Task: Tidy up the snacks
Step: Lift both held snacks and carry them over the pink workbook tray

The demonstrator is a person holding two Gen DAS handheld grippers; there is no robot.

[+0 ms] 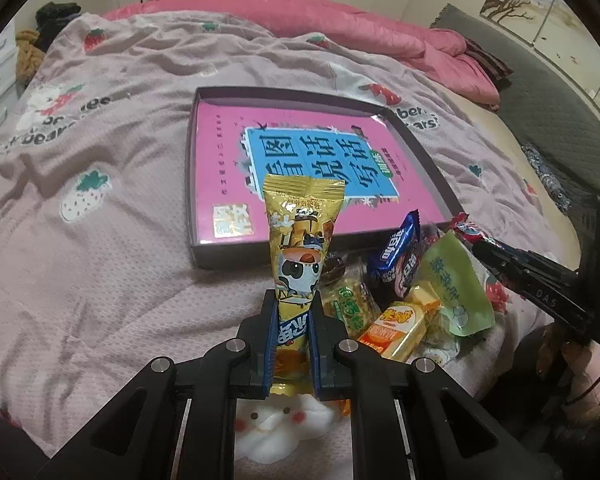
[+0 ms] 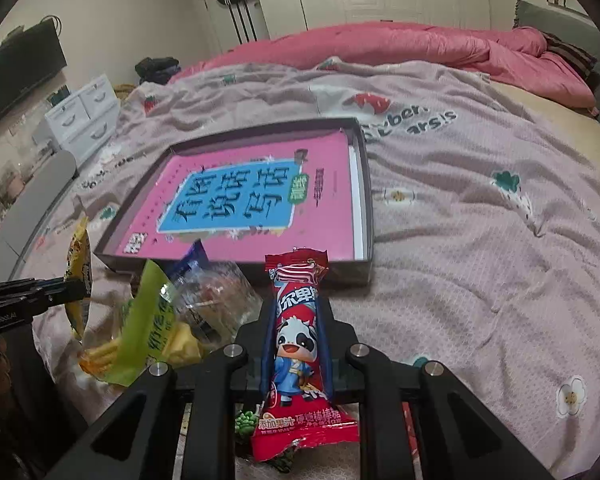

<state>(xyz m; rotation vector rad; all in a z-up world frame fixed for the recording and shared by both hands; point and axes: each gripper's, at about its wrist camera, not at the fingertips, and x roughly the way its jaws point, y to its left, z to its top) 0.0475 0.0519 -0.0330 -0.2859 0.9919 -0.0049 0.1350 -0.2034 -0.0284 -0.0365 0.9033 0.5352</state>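
Gold packet (image 1: 298, 264) in left claw (image 1: 294, 316), red packet (image 2: 296, 344) in right claw (image 2: 296, 320)

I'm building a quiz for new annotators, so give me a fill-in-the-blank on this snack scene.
1. The left hand-held gripper is shut on a ____ packet.
2. The right hand-held gripper is shut on a ____ packet.
3. The dark box holds a ____ book.

Missing words: gold; red; pink

"DAS" on right gripper (image 1: 540, 280); "Oreo" on blue packet (image 1: 396, 256); "bears?" on blanket (image 1: 422, 122).
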